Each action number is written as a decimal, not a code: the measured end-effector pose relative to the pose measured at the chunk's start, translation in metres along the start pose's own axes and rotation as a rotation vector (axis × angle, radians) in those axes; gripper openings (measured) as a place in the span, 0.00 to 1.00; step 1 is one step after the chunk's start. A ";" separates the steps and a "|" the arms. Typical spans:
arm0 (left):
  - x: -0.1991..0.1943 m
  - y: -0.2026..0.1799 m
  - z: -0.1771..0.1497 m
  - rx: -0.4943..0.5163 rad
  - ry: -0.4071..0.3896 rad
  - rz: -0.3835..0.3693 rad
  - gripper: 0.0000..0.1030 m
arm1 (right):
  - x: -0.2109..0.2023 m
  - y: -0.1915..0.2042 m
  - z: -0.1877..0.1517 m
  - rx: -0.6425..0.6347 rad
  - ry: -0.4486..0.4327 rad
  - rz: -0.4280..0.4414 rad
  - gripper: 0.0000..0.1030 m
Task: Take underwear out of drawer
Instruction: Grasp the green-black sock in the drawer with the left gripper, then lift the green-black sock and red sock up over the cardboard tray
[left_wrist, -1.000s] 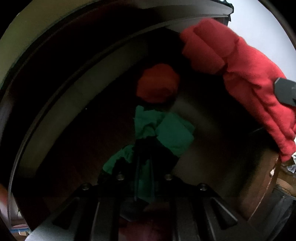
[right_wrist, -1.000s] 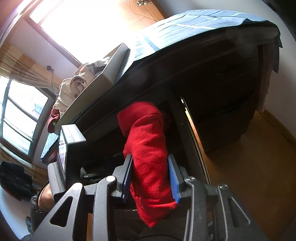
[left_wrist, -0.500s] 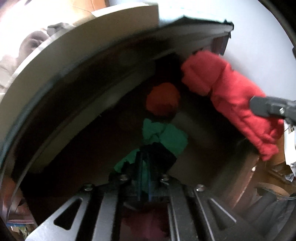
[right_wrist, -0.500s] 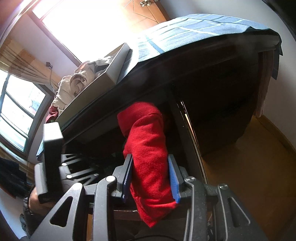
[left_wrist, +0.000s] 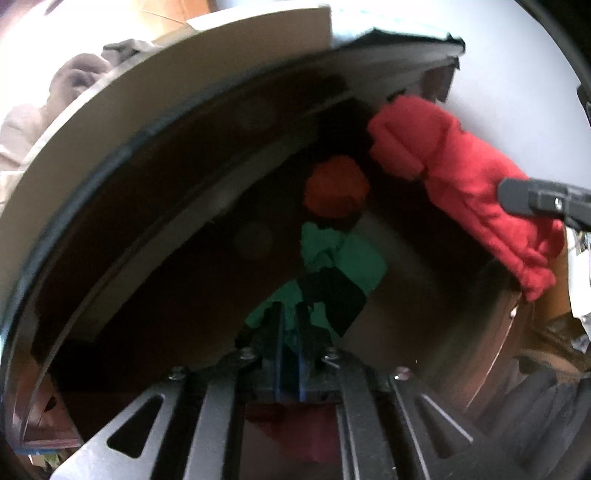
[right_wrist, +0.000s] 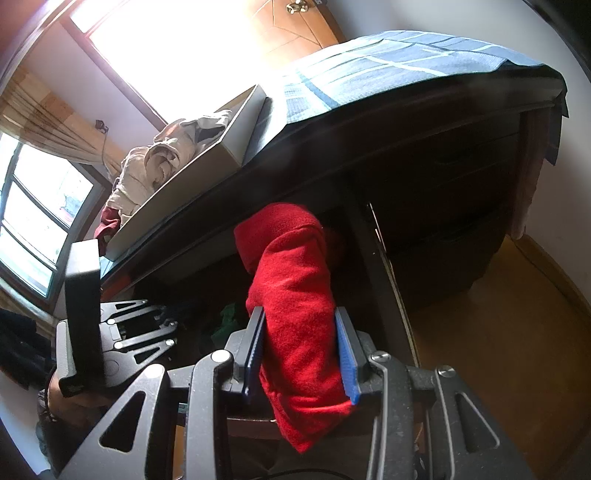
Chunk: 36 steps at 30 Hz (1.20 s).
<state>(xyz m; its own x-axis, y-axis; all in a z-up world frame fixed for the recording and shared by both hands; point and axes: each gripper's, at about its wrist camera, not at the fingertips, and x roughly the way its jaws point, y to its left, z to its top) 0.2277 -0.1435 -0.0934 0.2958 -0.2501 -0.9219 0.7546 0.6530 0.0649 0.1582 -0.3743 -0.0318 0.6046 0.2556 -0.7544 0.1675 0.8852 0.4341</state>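
Garments: one red, one green, one orange.

Dim drawer interior against a blown-out window, seen through two fisheye lenses.

In my right wrist view, daylight floods in from the window at upper left and burns it to plain white, with a hazy pink flare around its frame; the dresser front beneath falls into near-black shadow, while the red garment stays sharp and well lit. In my left wrist view, the drawer interior is dark and softly smeared, its edges and the green underwear lacking crisp detail. Both pictures bend straight lines into arcs and darken to black at the corners.
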 end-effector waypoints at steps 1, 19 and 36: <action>0.006 -0.001 0.000 0.020 0.020 -0.026 0.05 | 0.001 -0.001 0.000 0.002 0.003 0.000 0.37; 0.064 0.015 0.017 0.034 0.150 -0.073 0.22 | 0.013 -0.013 0.003 0.037 0.023 -0.004 0.37; -0.122 0.025 -0.037 -0.043 -0.195 -0.137 0.21 | -0.041 0.026 0.029 0.018 -0.075 0.176 0.37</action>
<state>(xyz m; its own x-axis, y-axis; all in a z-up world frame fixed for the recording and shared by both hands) 0.1891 -0.0697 0.0060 0.3033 -0.4687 -0.8297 0.7710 0.6324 -0.0754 0.1605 -0.3731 0.0244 0.6823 0.3756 -0.6272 0.0673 0.8220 0.5655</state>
